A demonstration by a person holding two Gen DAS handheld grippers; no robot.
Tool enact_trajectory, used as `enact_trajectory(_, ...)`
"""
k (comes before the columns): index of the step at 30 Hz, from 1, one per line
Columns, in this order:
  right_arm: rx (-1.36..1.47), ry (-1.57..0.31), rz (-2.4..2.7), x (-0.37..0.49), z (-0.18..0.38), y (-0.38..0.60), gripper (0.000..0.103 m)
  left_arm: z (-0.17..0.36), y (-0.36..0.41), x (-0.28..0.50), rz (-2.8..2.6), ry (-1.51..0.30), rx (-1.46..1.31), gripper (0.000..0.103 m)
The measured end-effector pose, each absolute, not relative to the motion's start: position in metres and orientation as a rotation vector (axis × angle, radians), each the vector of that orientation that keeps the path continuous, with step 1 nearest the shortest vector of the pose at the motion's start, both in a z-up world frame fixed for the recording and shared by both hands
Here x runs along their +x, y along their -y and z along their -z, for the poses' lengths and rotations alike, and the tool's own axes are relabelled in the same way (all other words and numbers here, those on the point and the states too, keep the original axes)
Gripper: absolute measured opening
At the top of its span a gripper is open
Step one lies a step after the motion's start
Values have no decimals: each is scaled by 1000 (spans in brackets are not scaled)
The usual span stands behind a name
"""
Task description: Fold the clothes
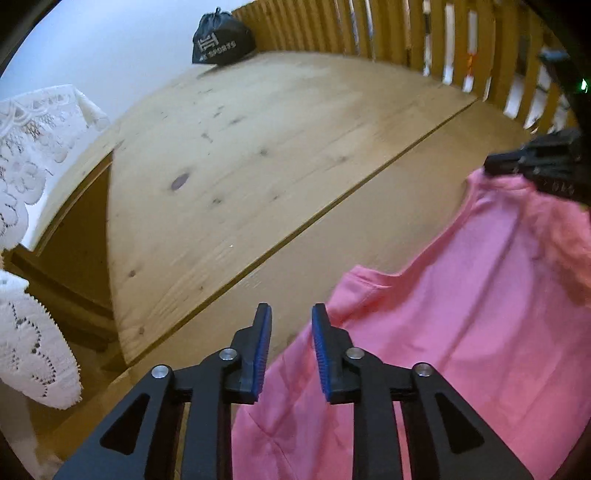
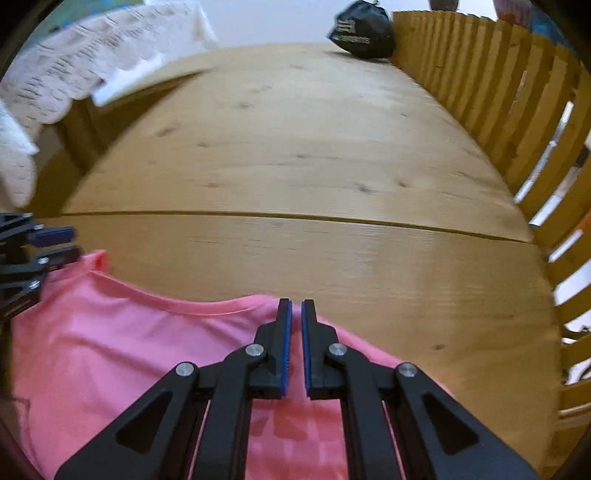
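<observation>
pink shirt (image 2: 122, 343) spread on table (image 2: 295, 155) near edge; left gripper (image 1: 291, 317) fingers apart, holding nothing; right gripper (image 2: 296, 308) fingers nearly closed at collar edge, grip uncertain; fold stage unclear

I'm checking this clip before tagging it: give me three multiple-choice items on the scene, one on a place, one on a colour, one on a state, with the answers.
1. Where is the black bag?
A. at the table's far edge, by the slatted rail
B. on the shirt
C. in a gripper

2. What colour is the shirt?
A. white
B. pink
C. blue

3. How does the left gripper stand?
A. shut on the bag
B. shut on the shirt
C. open, nothing between its fingers

Answers: 1 A, it sits at the back of the table beside the rail. 2 B, the cloth is pink in both views. 3 C, a clear gap shows between the blue pads.
</observation>
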State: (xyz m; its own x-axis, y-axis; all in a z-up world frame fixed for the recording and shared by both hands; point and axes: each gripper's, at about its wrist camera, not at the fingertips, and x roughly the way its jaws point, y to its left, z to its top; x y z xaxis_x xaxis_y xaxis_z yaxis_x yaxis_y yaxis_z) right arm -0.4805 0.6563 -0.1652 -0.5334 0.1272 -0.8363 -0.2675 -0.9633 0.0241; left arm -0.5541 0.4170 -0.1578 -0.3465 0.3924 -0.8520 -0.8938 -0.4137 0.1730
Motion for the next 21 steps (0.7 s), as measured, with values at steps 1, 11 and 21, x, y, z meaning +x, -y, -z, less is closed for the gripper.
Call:
enact_trajectory(1, -1379, -194, -2575, -478, 163, -652, 6, 157, -416, -555, -1863, -817, -941, 25)
enact_trajectory(11, -1432, -103, -2576, -503, 182, -632, 6, 157, -409, -576, -1916, -811, -931, 36)
enact_trajectory(21, -1448, -14, -2620, -486, 171, -597, 6, 142, -347, -582, -1916, -807, -928, 43)
